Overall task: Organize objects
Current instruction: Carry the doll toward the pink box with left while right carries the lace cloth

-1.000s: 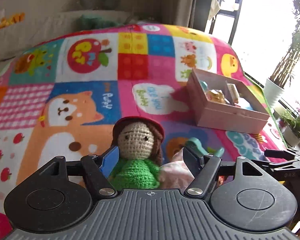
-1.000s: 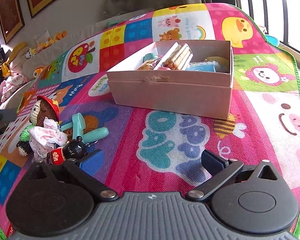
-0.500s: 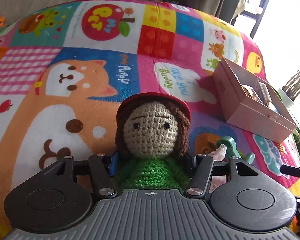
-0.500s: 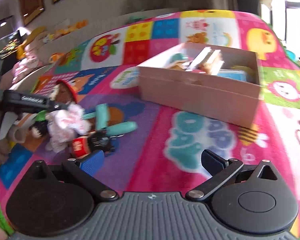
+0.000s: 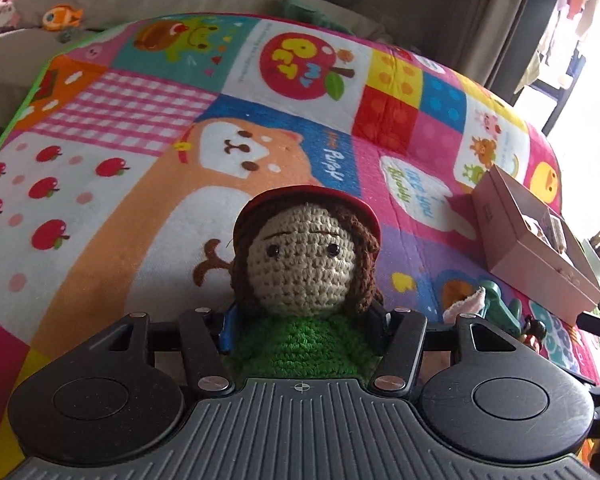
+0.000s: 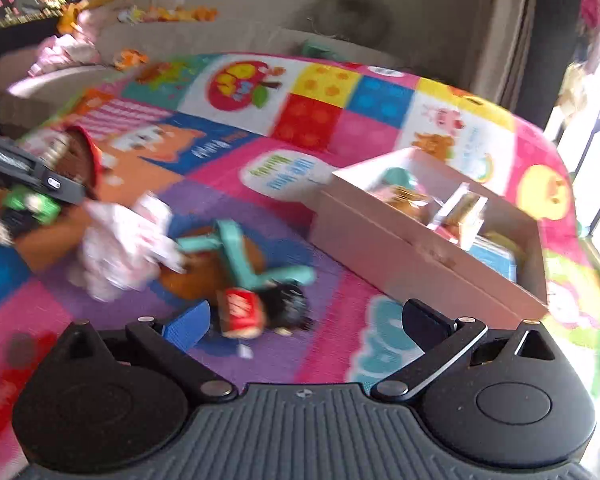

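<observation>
Daylight pouring in from blown-out window (image 5: 592, 92) at right edge, glaring white; left wrist view staying sharp, crocheted doll with red cap and green body (image 5: 306, 264) casting soft shadow on colourful patchwork play mat (image 5: 100, 184); right wrist view smearing with motion blur; fisheye bending mat edges

A bright patchwork mat (image 6: 340, 120) with cartoon animals, apples and coloured squares carries everything. A pink open box (image 6: 416, 256) sits on it toward the right, packed with small items. Near the mat's middle lie a teal toy (image 6: 240, 248), a white frilly cloth (image 6: 120, 240) touching it, and a small black-and-red figure (image 6: 260, 308) just beside the teal toy, all blurred.
</observation>
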The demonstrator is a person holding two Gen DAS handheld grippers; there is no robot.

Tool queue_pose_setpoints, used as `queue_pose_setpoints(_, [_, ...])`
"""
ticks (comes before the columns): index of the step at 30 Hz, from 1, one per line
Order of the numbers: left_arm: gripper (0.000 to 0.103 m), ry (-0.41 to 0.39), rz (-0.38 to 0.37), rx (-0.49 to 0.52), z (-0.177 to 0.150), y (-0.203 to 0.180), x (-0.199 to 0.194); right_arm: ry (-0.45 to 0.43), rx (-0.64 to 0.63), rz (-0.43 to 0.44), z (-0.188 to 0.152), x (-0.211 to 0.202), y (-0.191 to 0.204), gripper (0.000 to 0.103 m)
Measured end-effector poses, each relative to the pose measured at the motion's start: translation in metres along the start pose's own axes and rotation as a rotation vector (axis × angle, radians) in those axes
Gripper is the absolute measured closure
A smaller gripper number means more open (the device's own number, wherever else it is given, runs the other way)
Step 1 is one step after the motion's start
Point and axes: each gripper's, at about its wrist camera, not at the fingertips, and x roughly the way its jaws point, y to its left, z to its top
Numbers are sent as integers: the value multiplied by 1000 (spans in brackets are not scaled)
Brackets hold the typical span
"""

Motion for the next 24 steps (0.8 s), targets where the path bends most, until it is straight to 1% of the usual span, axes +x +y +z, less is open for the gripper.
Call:
queue_pose_setpoints(2, [41,-2,-9,8,0,0,-2,-13,3,114,9,-5,11,0])
queue_pose_setpoints(3, [41,0,-16,16,0,-1,-2,-19,-10,155,13,-4,21,0])
queue_pose_setpoints(5, [41,7,-34,29,-1,-3,-4,-25,-41,201,20,2,44,0])
queue_pose_setpoints(6, [41,9,-40,34,-1,-4,-6,-29,-64,220,22,7,56,2])
queue_pose_setpoints(7, [41,8,-41,38,-1,-6,-8,-36,-89,230,24,13,67,9])
queue_pose_setpoints(8, [41,4,-40,43,-1,-6,-11,-30,-112,231,26,20,77,14])
queue_pose_setpoints(9, [41,-1,-37,49,-1,-7,-14,-12,-120,229,28,28,82,26])
queue_pose_setpoints(10, [41,-5,-33,58,0,-8,-18,7,-114,230,30,34,84,45])
queue_pose_setpoints(11, [41,-2,-30,71,-1,-9,-21,28,-101,230,31,38,83,53])
queue_pose_setpoints(12, [41,8,-32,91,-2,-11,-23,39,-90,226,31,37,80,63])
queue_pose_setpoints(13, [41,26,-39,117,-4,-14,-25,35,-78,224,30,32,75,69])
queue_pose_setpoints(15, [41,67,-77,162,-9,-23,-28,19,-52,231,26,13,59,76])
queue_pose_setpoints(17, [41,100,-142,189,-13,-36,-31,12,2,242,19,-11,36,77])
queue_pose_setpoints(19, [41,95,-204,209,-10,-56,-36,-2,66,232,11,-38,9,77])
queue_pose_setpoints(22, [41,47,-295,265,5,-100,-39,-67,176,150,-2,-82,-36,77])
queue_pose_setpoints(24, [41,30,-347,291,19,-132,-33,-121,245,82,-11,-106,-62,77])
